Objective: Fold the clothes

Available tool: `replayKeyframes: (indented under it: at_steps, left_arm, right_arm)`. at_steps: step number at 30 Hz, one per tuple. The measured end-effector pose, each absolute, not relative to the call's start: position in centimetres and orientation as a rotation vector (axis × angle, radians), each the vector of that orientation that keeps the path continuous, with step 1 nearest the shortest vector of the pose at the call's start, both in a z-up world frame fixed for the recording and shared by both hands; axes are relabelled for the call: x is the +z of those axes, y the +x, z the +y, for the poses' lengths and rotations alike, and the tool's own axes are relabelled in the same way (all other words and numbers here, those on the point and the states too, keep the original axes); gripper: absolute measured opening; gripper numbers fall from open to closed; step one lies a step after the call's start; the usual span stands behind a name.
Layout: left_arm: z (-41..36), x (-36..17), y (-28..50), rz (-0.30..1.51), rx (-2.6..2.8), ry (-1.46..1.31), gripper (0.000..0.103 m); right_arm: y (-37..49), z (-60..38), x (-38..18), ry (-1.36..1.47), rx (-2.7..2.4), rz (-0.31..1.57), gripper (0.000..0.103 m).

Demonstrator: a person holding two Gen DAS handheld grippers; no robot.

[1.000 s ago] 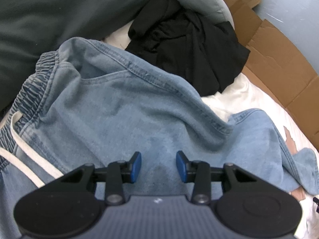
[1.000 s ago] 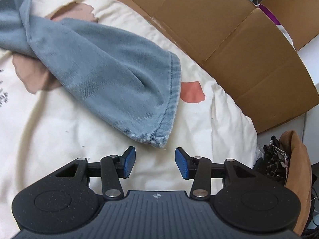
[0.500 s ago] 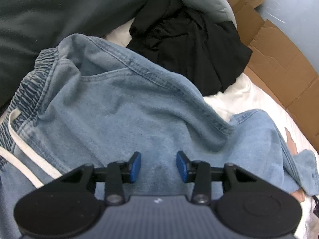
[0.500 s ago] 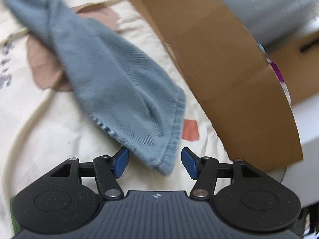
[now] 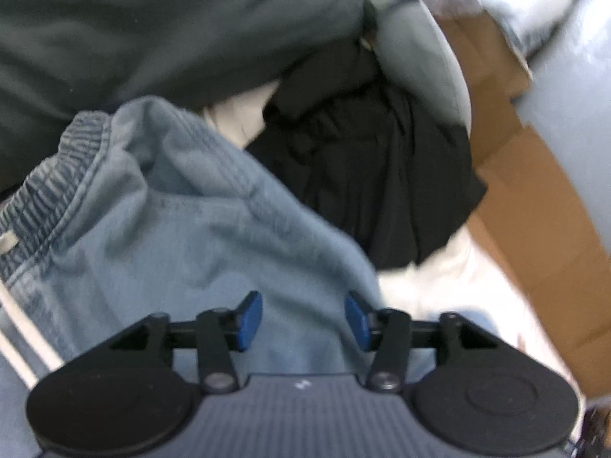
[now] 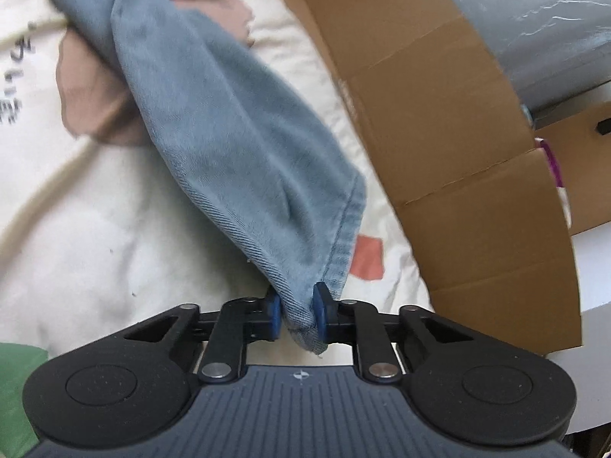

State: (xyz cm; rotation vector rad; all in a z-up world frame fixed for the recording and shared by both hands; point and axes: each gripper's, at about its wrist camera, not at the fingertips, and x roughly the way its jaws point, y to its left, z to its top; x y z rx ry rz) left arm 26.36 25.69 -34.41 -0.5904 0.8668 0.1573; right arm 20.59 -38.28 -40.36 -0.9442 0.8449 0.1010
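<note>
Both views daylit, soft, no hard shadows. Left wrist view heavily motion-blurred — faded light-blue denim trousers (image 5: 183, 229) and crumpled black garment (image 5: 374, 175) smeared, white sheet (image 5: 439, 282) blown out near centre-right. Right wrist view sharper, mild blur on the denim leg and brown corrugated cardboard panel (image 6: 439, 114). Glare on grey plastic-wrapped block (image 6: 534, 19) top right. Fisheye bending at edges — dark vignette corners in both.

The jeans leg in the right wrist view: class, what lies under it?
Under the jeans leg lies a cream sheet with brownish patches; whatever the denim covers is hidden. Its hem is pinched in the right tool.
</note>
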Motion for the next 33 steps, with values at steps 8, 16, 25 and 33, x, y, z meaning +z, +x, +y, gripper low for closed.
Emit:
replayKeyframes:
  at_steps: [8,16,25,33]
  left_arm:
    - [28.3,-34.5,28.8,0.814,0.220,-0.784,0.056]
    - [28.0,-34.9,30.2,0.904,0.245,-0.841,0.054]
    - [27.5,-37.3,30.2,0.915,0.233,-0.933,0.027]
    - [27.7,-36.6,30.3,0.895,0.207,-0.942,0.010]
  right_arm:
    - [18.9,-38.0,-37.4,-0.929,0.142,0.831,0.011]
    - [18.7,-38.3,-34.6,-0.802,0.134,0.879,0.011]
    - [17.8,-38.2,-30.6,-0.774,0.151,0.898,0.011]
    - [15.4,-38.5,-26.3,-0.707,0.183,0.957,0.010]
